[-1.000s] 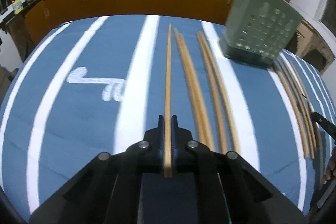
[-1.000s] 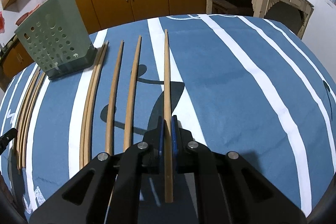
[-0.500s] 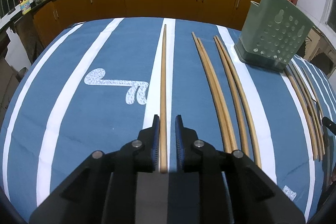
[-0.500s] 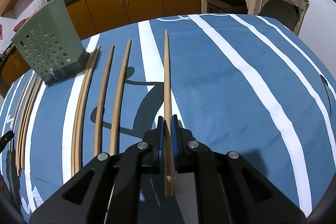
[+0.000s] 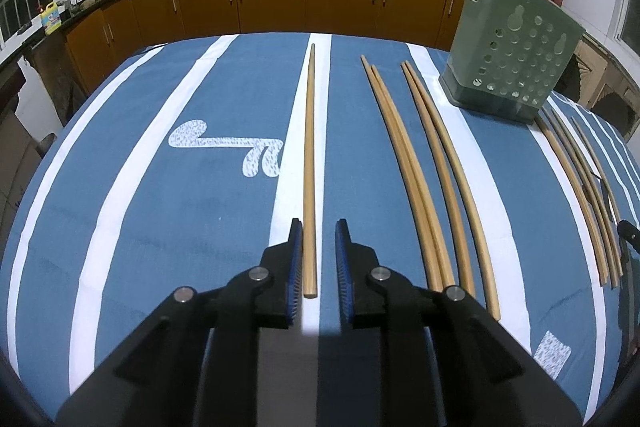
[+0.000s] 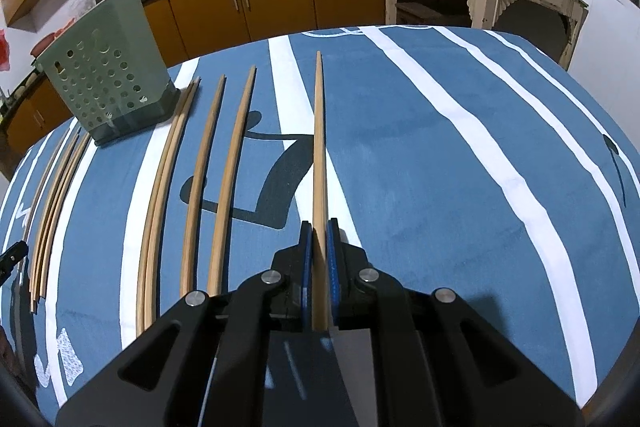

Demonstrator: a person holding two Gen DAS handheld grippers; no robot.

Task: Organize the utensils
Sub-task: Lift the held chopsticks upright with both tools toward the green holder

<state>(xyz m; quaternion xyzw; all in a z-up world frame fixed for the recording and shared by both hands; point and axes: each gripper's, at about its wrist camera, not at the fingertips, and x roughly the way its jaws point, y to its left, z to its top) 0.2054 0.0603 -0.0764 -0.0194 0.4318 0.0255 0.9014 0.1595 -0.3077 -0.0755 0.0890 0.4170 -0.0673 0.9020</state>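
Left of the green holder [image 5: 516,67], the left gripper [image 5: 318,259] has let go, fingers now parted around its resting chopstick [image 5: 309,163], laid down, while the right gripper [image 6: 317,259] still clamps another chopstick [image 6: 319,155]

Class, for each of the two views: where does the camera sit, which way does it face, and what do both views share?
Left wrist: behind the open left gripper, facing along a chopstick lying on the tablecloth.
Right wrist: behind the right gripper, shut on another chopstick, facing the kitchen cabinets.
Shared: green holder, rows of chopsticks.
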